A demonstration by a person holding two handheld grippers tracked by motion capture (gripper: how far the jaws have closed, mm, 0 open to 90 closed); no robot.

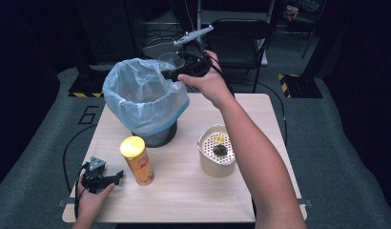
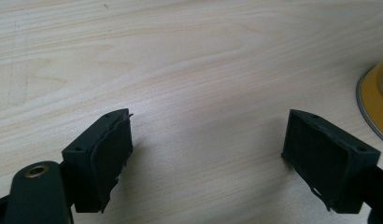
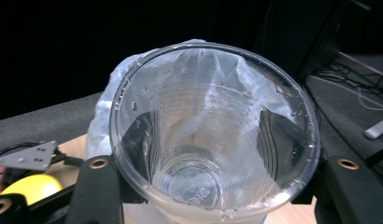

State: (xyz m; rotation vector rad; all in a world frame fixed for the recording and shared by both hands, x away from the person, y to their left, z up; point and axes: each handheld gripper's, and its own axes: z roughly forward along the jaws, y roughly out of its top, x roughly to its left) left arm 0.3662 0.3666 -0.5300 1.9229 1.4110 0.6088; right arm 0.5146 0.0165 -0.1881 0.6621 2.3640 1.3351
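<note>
My right gripper [image 1: 177, 67] is shut on a clear plastic cup [image 1: 170, 59], held in the air beside the far right rim of a bin lined with a pale blue bag [image 1: 136, 95]. In the right gripper view the wet, empty cup [image 3: 208, 186] sits upright between my two jaws of the right gripper [image 3: 208, 123], with the bag [image 3: 103, 107] just behind it. My left gripper [image 1: 118, 176] rests on the wooden table [image 1: 184, 200] near its front left corner. In the left gripper view, the left gripper [image 2: 208, 121] stands open with bare wood between the pads.
A yellow-lidded snack can [image 1: 138, 160] stands upright just right of the left gripper; its edge [image 2: 374, 100] shows in the left gripper view. A cream container with a perforated insert [image 1: 216, 151] holding a dark lump sits under my right forearm. A chair stands beyond the table.
</note>
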